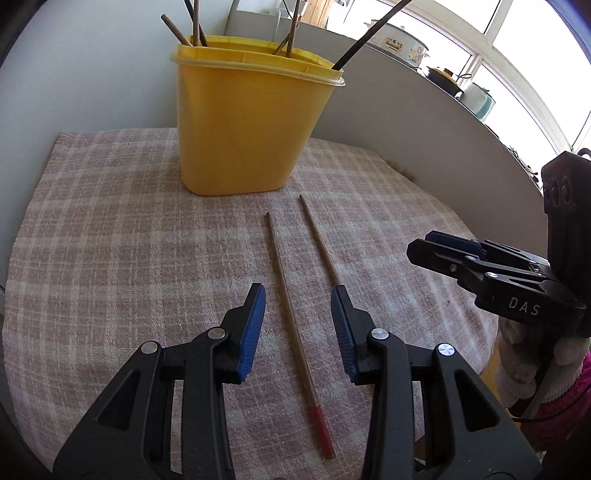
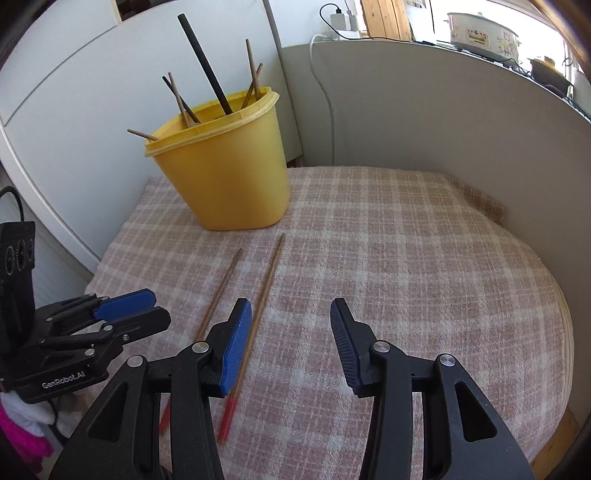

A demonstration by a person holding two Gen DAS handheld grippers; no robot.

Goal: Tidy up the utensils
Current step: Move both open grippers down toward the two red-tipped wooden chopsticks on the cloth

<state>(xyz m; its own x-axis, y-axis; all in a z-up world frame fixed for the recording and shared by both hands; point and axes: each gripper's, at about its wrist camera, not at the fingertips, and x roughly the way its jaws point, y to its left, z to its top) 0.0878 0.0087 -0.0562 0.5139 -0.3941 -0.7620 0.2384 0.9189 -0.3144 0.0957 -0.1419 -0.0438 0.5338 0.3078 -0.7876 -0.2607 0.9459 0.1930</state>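
Two wooden chopsticks with red ends lie side by side on the checked cloth [image 1: 110, 229]. In the left wrist view the left chopstick [image 1: 284, 295] runs between my open left gripper's [image 1: 297, 321] fingers; the right chopstick [image 1: 318, 236] passes under its right finger. A yellow tub [image 1: 243, 125] with several chopsticks in it stands behind them. My right gripper [image 2: 291, 343] is open and empty, hovering just right of the chopsticks [image 2: 264, 295]. The tub [image 2: 225, 173] stands at the back left there.
Grey panel walls [image 2: 443, 110] enclose the cloth at the back and right. The table's edge drops off at the front right [image 2: 561, 369]. Pots and a cooker stand on a sill beyond the wall [image 2: 480, 29].
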